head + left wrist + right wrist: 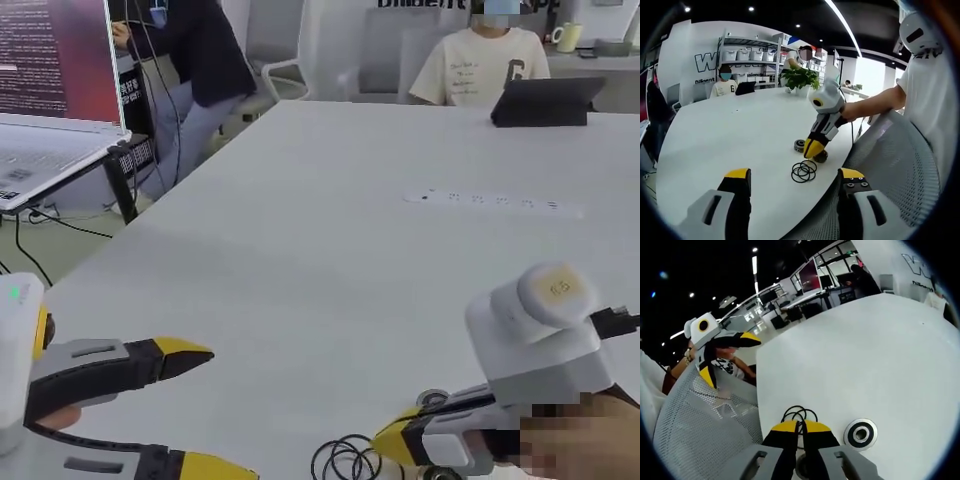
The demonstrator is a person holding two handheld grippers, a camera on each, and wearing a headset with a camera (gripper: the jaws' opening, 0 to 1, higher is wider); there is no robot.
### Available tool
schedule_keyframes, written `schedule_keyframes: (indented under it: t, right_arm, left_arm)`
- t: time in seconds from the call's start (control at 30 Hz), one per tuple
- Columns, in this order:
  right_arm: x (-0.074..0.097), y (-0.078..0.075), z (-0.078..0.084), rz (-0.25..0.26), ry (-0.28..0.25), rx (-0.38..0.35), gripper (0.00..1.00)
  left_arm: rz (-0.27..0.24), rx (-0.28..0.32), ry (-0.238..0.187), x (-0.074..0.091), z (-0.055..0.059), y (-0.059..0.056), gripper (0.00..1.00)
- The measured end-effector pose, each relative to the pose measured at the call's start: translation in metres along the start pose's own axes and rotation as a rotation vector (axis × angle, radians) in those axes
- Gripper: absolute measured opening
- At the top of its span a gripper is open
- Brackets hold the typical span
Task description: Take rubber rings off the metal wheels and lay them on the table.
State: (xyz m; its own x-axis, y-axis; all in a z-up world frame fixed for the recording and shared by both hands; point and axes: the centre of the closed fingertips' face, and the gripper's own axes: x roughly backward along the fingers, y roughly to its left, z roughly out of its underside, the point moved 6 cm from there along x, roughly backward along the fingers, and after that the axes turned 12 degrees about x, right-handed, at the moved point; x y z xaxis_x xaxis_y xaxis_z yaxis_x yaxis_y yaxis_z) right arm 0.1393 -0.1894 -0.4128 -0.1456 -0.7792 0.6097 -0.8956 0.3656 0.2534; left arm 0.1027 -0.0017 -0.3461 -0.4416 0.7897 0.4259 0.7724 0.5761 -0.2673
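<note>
Left gripper (225,410): near table edge, jaws spread wide, nothing between them
Right gripper (800,426): jaws closed together, tips lowered onto the rubber rings; whether a ring is pinched cannot be told
Rubber rings (804,171): several thin black loops, overlapping in a loose pile flat on the table, just ahead of the right gripper's tips
Metal wheel (860,433): lying flat on the table beside the right gripper, apart from the rings
Second wheel (821,157): partly hidden beneath the right gripper's jaws
Table (330,250): white, broad
Power strip (495,202): white, mid-table
Tablet (545,102): dark, propped at the far edge
Seated person (480,65): behind the tablet
</note>
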Motion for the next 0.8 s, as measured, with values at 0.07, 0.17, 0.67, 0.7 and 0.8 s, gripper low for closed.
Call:
schedule_keyframes:
  t: [0.07, 0.17, 0.67, 0.7, 0.8]
  right_arm:
    - [0.002, 0.001, -0.003, 0.002, -0.011, -0.001, 0.0]
    - [0.006, 0.002, -0.008, 0.008, -0.024, 0.009, 0.0]
    - [0.038, 0.0, -0.037, 0.046, -0.105, 0.041, 0.06]
    - [0.04, 0.0, -0.039, 0.051, -0.107, 0.048, 0.08]
    - [0.05, 0.001, -0.043, 0.053, -0.113, 0.051, 0.12]
  left_arm:
    - [-0.001, -0.002, 0.001, 0.0, 0.0, 0.0, 0.68]
    - [0.0, -0.005, 0.004, 0.0, 0.0, 0.0, 0.68]
    - [0.043, -0.013, 0.03, -0.002, 0.003, -0.004, 0.71]
    - [0.046, -0.013, 0.033, -0.002, 0.003, -0.004, 0.72]
    - [0.069, -0.007, 0.018, -0.003, 0.002, -0.006, 0.72]
